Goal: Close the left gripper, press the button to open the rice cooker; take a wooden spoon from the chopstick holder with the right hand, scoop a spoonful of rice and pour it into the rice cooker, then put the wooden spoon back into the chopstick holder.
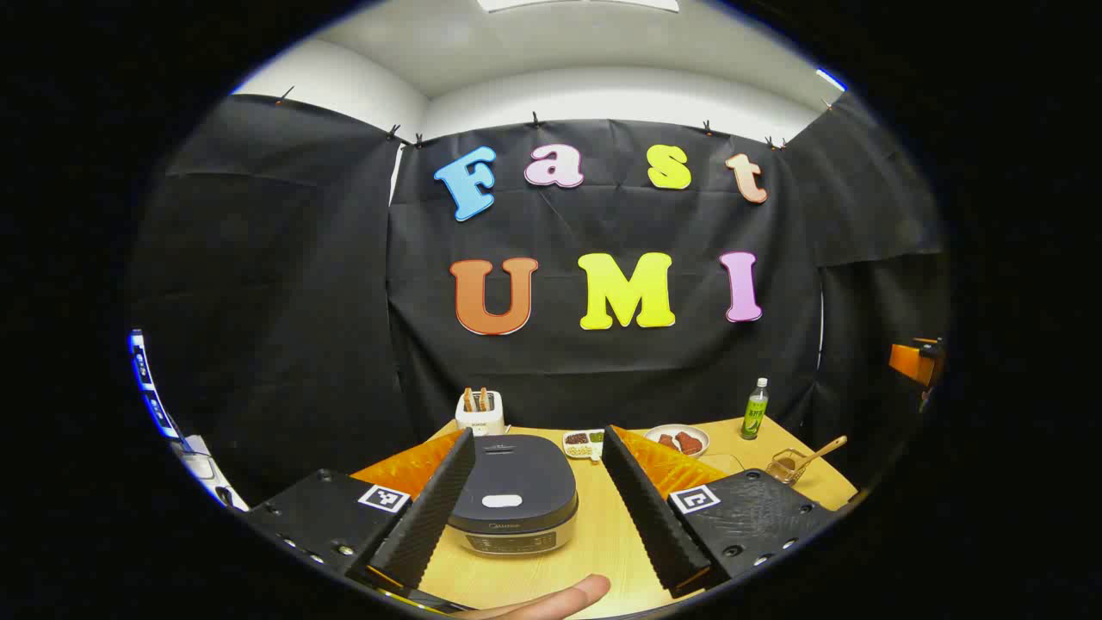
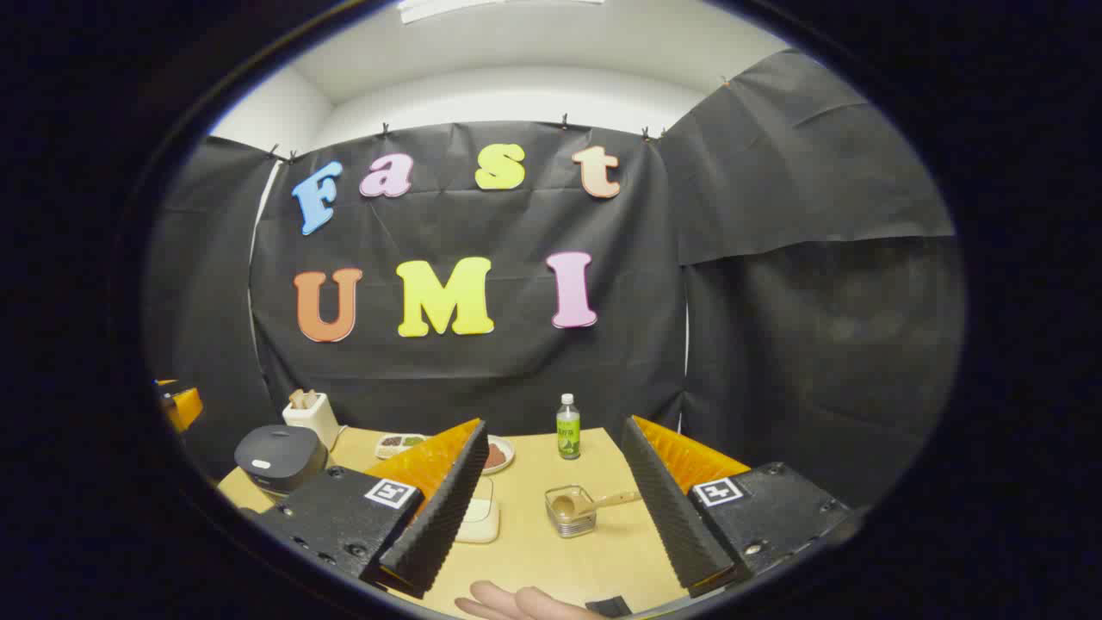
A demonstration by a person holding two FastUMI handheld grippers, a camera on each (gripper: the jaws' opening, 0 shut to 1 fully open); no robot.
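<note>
The dark rice cooker [image 1: 514, 495] stands on the wooden table with its lid down and a white button [image 1: 501, 500] on top. My left gripper [image 1: 538, 432] is open, and its two fingers frame the cooker from above and in front. A wooden spoon [image 2: 594, 502] leans in the small see-through chopstick holder [image 2: 570, 511], straight ahead of my open right gripper [image 2: 555, 423], which holds nothing. In the left gripper view the spoon [image 1: 818, 452] and holder [image 1: 783, 468] sit at the table's right. A white rice container [image 2: 478, 517] is partly hidden behind a finger.
A white toaster [image 1: 479, 412], a divided dish [image 1: 584, 443], a plate of red food [image 1: 677, 440] and a green bottle [image 1: 756, 409] line the back of the table. A person's finger [image 1: 551, 598] shows at the bottom edge. The cooker [image 2: 280, 459] is at the far left in the right gripper view.
</note>
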